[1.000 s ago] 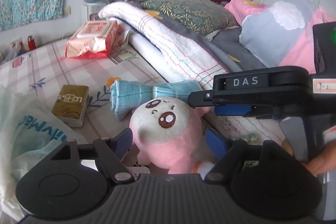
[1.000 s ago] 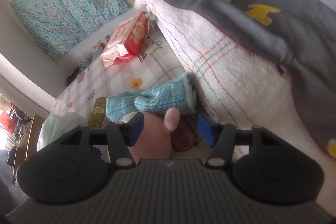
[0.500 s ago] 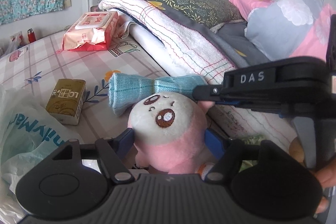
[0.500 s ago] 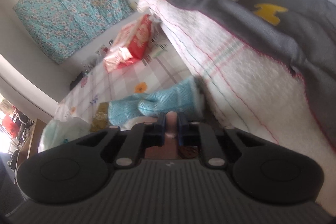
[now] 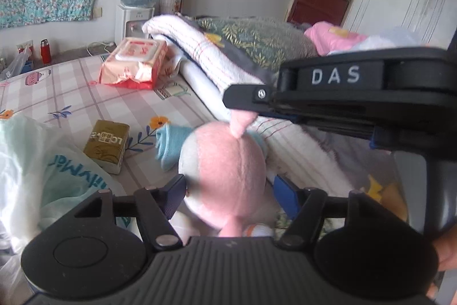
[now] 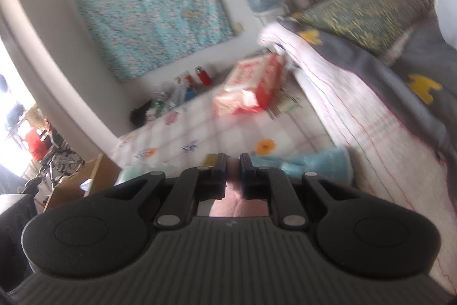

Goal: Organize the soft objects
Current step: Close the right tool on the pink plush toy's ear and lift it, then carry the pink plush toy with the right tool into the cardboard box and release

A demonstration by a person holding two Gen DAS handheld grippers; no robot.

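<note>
A pink and white plush toy (image 5: 225,170) hangs between the fingers of my left gripper (image 5: 231,190), its pink back turned to the camera. The left jaws are closing. A narrow gap still shows at the blue pad (image 5: 285,196) on the right. My right gripper (image 5: 237,102) reaches in from the right and is shut on the toy's pink ear (image 5: 240,125). In the right wrist view that ear (image 6: 233,170) is pinched between the shut fingertips of the right gripper (image 6: 234,162). A rolled light-blue towel (image 5: 168,142) (image 6: 314,165) lies on the bed behind the toy.
On the checked bedsheet (image 5: 71,93) lie a wet-wipes pack (image 5: 134,62), a gold tissue box (image 5: 107,142) and a pale plastic bag (image 5: 42,176) at the left. A folded white quilt (image 5: 205,59) and a green pillow (image 5: 257,39) are stacked at the right. A hand (image 5: 445,253) holds the right gripper.
My right gripper shut on the toy's ear and rose with it. The toy lifted and turned its face away from the left camera. The left jaws narrowed around it.
</note>
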